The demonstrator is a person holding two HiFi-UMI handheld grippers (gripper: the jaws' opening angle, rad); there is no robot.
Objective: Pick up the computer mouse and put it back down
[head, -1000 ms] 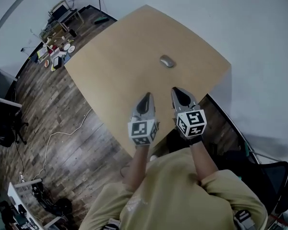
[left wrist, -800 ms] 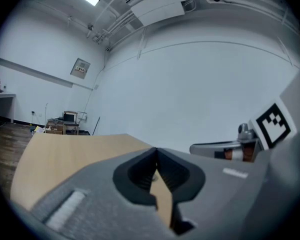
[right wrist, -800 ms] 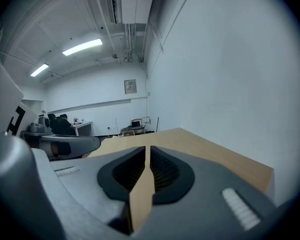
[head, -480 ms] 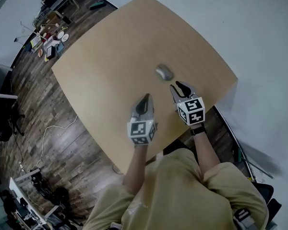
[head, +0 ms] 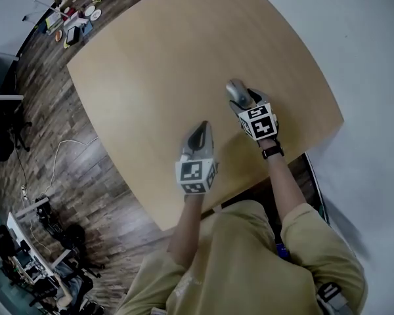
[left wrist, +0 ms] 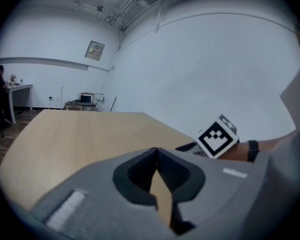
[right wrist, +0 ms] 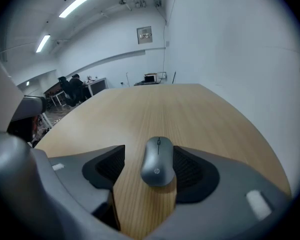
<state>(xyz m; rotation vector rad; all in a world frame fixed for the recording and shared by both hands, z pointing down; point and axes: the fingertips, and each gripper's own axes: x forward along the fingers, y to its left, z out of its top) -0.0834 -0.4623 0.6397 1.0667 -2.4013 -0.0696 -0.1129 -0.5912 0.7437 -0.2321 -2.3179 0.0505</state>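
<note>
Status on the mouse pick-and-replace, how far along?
Done: approach only. The right tongs straddle the computer mouse, which lies flat on the table. In hand: the jaws have just been opening and stand apart around it, with no squeeze visible yet. Left to do: close, lift, set it back down. The left tongs are shut, empty and away from the mouse.

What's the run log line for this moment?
phase: reach | right gripper: open, jaws just opening, around mouse, not gripping | left gripper: shut, empty, over table | mouse: on table
</note>
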